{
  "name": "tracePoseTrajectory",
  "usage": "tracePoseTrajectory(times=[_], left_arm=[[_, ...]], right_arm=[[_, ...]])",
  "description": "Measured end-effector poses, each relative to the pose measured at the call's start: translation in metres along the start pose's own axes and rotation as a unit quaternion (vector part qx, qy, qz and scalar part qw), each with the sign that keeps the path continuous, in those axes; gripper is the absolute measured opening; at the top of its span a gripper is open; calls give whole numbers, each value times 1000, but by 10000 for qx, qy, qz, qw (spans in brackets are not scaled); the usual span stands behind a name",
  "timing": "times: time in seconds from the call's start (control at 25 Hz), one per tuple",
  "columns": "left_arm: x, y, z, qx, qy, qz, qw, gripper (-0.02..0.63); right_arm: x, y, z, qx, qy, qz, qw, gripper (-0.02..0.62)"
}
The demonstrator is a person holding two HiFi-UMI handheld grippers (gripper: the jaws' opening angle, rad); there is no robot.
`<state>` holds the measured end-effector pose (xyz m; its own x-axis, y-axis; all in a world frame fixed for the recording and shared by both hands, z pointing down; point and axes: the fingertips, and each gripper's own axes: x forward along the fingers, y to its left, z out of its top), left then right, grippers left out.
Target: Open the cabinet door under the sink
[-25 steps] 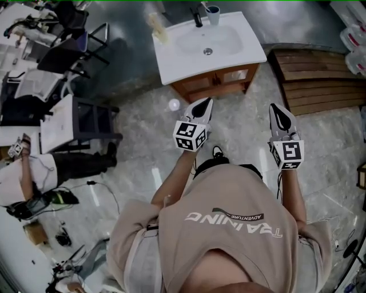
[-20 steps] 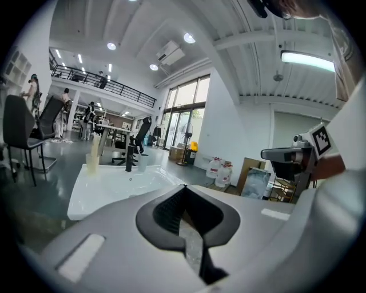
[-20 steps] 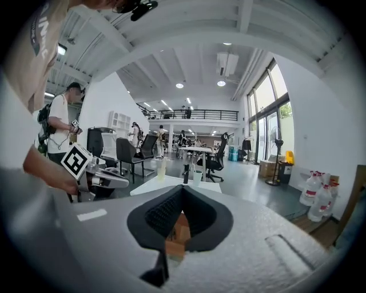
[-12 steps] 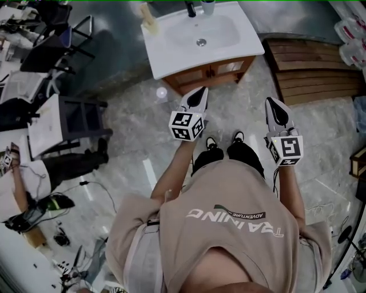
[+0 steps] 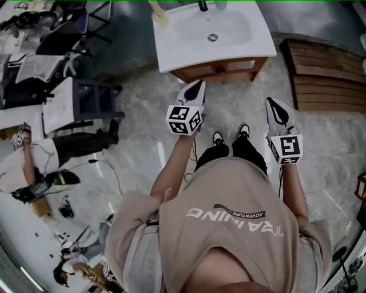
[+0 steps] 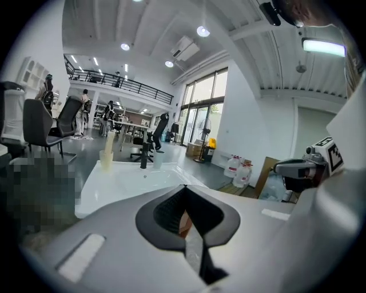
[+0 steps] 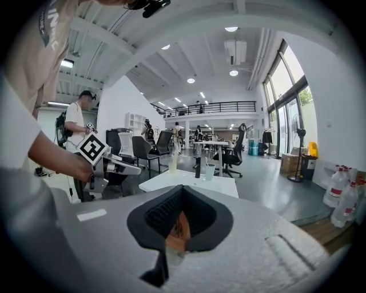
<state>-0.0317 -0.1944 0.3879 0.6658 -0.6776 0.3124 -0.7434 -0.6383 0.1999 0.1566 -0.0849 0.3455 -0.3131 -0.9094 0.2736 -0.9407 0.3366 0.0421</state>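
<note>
A white sink top (image 5: 171, 54) sits on a brown wooden cabinet (image 5: 220, 71) at the top of the head view; only a strip of the cabinet front shows under the overhang. My left gripper (image 5: 198, 83) is shut and empty, and points at the cabinet front, a short way from it. My right gripper (image 5: 271, 101) is also shut and empty, to the right and slightly further back. In the left gripper view the jaws (image 6: 184, 187) meet, with the sink top (image 6: 126, 183) ahead. In the right gripper view the jaws (image 7: 182, 187) meet, and brown cabinet wood (image 7: 177, 230) shows behind them.
A black tap (image 5: 202, 6) and a pale cup (image 5: 160, 19) stand on the sink. A slatted wooden platform (image 5: 326, 68) lies at the right, and a black frame with a white board (image 5: 80, 109) at the left. Water bottles (image 7: 340, 194) stand by the far wall. My shoes (image 5: 229, 137) show on the marble floor.
Both grippers have moved forward toward the cabinet, still shut. The sink has slid toward the top edge of the head view, and my shoes have come into sight.
</note>
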Motion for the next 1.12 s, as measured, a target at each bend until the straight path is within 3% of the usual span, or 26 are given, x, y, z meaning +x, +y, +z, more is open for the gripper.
tracePoseTrajectory(times=[0.28, 0.56, 0.84, 1.12], left_arm=[[14, -20, 12, -52, -31, 213, 9998, 15], [19, -8, 12, -165, 22, 662, 9977, 15], [34, 2, -21, -431, 352, 454, 9974, 15], [63, 11, -70, -928, 502, 464, 9933, 15]], right_arm=[[22, -34, -12, -42, 20, 462, 9989, 3], [57, -46, -7, -170, -143, 887, 9958, 3], [86, -30, -21, -175, 87, 1142, 9933, 3], [95, -18, -78, -80, 594, 1247, 9904, 3]])
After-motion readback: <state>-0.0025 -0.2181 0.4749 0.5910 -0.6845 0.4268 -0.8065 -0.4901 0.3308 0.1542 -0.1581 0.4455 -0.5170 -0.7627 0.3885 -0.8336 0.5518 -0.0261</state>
